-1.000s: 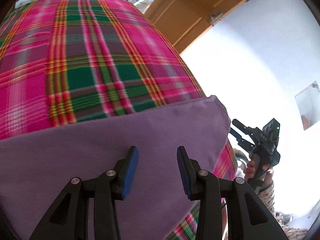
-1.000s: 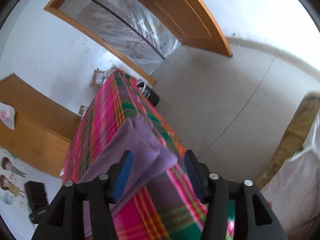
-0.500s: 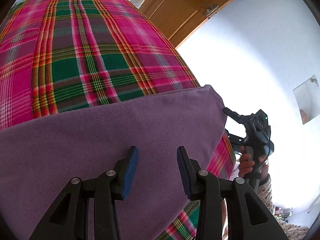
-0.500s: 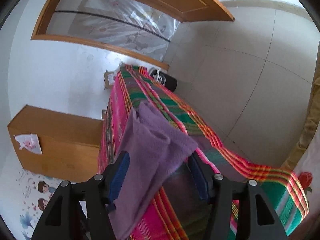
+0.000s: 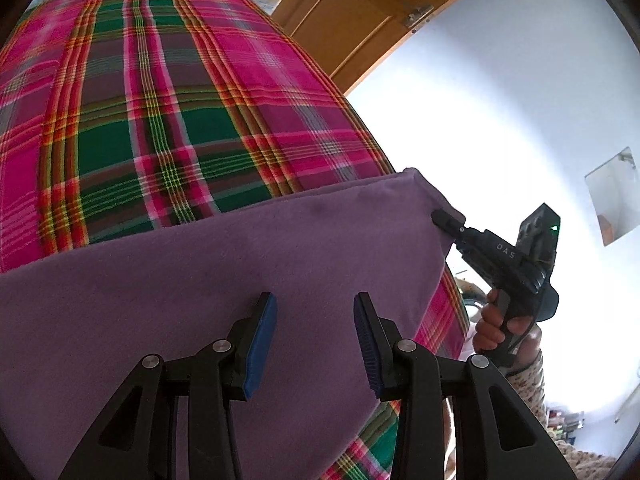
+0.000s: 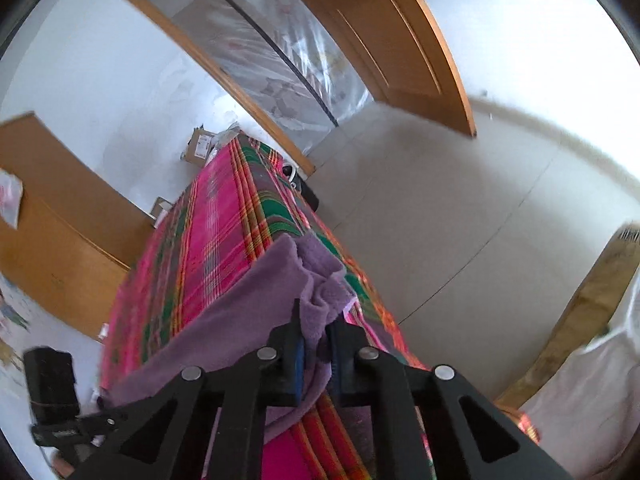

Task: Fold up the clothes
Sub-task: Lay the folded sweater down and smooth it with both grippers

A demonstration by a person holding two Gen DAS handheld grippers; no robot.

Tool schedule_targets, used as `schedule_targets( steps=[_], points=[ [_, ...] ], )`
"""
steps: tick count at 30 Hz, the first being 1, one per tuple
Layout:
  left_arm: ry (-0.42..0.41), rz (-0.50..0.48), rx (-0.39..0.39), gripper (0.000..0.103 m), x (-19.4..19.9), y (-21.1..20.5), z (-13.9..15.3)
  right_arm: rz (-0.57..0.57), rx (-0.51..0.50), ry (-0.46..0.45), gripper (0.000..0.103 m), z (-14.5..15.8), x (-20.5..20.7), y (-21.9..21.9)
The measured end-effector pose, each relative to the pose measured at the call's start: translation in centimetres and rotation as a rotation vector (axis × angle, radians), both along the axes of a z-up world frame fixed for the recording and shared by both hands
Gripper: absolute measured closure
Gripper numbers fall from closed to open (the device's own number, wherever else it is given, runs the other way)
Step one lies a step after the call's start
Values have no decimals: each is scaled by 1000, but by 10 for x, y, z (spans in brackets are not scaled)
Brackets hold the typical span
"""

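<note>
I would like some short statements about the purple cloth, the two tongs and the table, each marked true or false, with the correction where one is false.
1. The right tongs are closed on a corner of the purple cloth. True.
2. The left tongs grip the cloth. False: their pads stand apart above it.
3. The cloth lies on a plaid tablecloth. True.
4. The cloth is green. False: it is purple.
5. The wooden door is fully closed. False: it stands open.
</note>
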State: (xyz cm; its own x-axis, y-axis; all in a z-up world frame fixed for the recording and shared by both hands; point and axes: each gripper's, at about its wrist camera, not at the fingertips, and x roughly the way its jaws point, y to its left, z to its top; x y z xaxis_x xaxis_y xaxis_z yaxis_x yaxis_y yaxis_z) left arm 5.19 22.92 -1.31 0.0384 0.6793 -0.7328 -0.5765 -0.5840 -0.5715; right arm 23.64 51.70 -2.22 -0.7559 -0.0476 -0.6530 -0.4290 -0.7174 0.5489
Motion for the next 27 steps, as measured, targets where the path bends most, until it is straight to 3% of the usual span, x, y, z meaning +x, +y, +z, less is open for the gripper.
schedule_targets(
  steps=[4, 6, 10, 16, 21, 24, 27],
  points=[
    [-12, 8, 9, 63, -1, 0, -1, -2, 20, -19, 93, -3, -2, -1],
    [-3, 8, -7, 63, 0, 2, 0, 13, 84, -32, 93, 1, -7, -8],
    [14, 7, -32, 63, 1, 7, 5, 52, 320, -49, 93, 23, -22, -42],
    [-47, -1, 24, 63, -5, 20, 10, 104, 483, 29, 93, 55, -21, -79],
    [-108, -1, 50, 63, -8, 35, 6, 147, 557, 64, 93, 68, -15, -99],
    [-138, -6, 107, 63, -10, 44, 6, 163, 578, 84, 93, 75, -16, -109],
    [-157, -57, 90, 63, -7, 67, 1, 164, 577, 90, 93, 79, -16, -111]
  ],
)
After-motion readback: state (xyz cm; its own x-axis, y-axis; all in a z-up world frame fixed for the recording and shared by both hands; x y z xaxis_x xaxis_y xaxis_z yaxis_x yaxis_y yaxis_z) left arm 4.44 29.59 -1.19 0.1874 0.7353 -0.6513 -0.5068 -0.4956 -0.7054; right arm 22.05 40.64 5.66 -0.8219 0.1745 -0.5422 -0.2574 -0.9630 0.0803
